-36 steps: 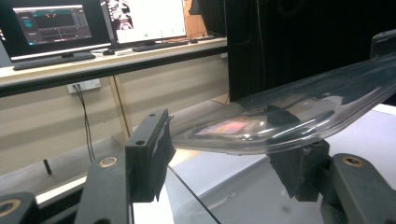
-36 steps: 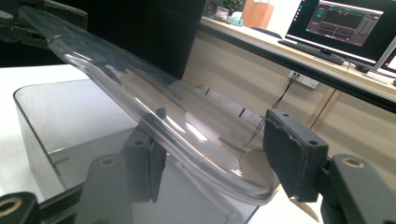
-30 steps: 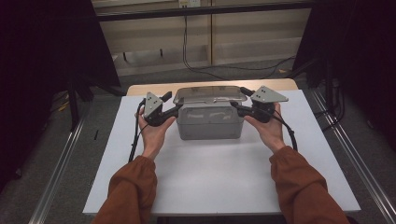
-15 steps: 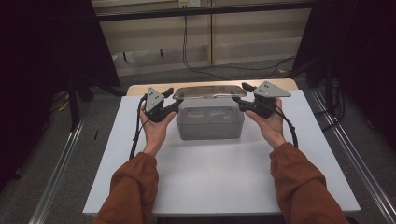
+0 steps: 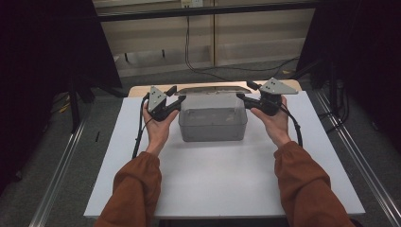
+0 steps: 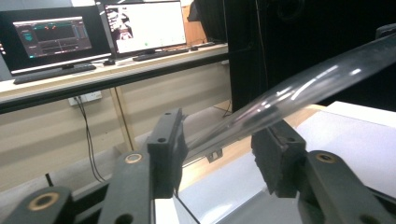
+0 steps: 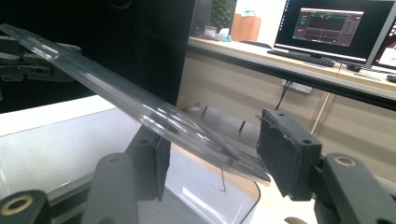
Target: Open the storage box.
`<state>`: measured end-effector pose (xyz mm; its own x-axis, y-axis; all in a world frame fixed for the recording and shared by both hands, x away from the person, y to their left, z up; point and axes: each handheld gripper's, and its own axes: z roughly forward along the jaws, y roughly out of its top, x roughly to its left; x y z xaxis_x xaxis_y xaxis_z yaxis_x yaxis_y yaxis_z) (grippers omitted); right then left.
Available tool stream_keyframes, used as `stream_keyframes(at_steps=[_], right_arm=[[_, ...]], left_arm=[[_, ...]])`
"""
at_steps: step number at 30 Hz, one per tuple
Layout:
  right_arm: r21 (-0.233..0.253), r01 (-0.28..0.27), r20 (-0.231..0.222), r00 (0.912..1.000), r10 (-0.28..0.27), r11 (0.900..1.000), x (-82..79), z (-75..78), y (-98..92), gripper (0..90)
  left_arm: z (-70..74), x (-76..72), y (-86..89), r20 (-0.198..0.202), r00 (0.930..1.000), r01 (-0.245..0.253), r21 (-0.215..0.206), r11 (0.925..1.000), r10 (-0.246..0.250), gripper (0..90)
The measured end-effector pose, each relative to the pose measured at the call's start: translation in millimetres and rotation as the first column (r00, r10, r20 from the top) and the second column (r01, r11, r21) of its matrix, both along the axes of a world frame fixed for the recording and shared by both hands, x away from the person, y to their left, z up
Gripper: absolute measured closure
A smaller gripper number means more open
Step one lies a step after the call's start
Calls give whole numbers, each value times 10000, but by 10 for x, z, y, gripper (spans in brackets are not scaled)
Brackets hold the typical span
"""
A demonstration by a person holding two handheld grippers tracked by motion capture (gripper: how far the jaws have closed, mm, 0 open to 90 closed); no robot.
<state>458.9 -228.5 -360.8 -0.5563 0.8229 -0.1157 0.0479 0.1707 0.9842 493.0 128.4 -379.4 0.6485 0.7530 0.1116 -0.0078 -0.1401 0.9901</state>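
Left gripper: I held my left gripper (image 5: 176, 96) at the clear lid's (image 5: 213, 89) 9 o'clock end. Its jaws stood partly apart with the lid's edge running between them; in the left gripper view (image 6: 219, 154) I could not tell whether either pad pressed the plastic.

Right gripper: my right gripper (image 5: 243, 92) sat at the lid's 3 o'clock end. In the right gripper view (image 7: 212, 158) the jaws were wide, the lid's corner lay in the gap, and neither pad clearly touched it.

Lid: the lid (image 6: 299, 88) was a thin, see-through sheet. It hung above the box's rim, tilted, with its far edge towards 12 o'clock. In the right gripper view it (image 7: 140, 112) slanted from upper left down into my jaws.

Box: the clear plastic box (image 5: 213, 124) stood open on the white table (image 5: 213, 184), a little towards 12 o'clock of the table's middle, directly below the lid.

Hands: my left hand (image 5: 158, 127) was at the box's 9 o'clock side, and my right hand (image 5: 274, 124) at its 3 o'clock side, both in orange sleeves (image 5: 137, 194).

Background: two lit monitors (image 6: 93, 32) stood on a desk beyond the table's 12 o'clock edge.
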Motion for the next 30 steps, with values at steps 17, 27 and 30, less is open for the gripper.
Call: stream_keyframes(at_steps=[17,27,30], right_arm=[[-95,165,9,9999,-165,9998,102,40,-31,515],[82,239,-61,9997,-239,9997,189,-27,-45,609],[-34,262,-47,9996,-262,9997,222,-31,-37,628]], left_arm=[[57,79,-44,118,9998,-175,124,9998,174,578],[91,138,-37,-13,9997,-242,122,9996,242,576],[92,158,-37,-36,9997,-250,116,9996,250,598]])
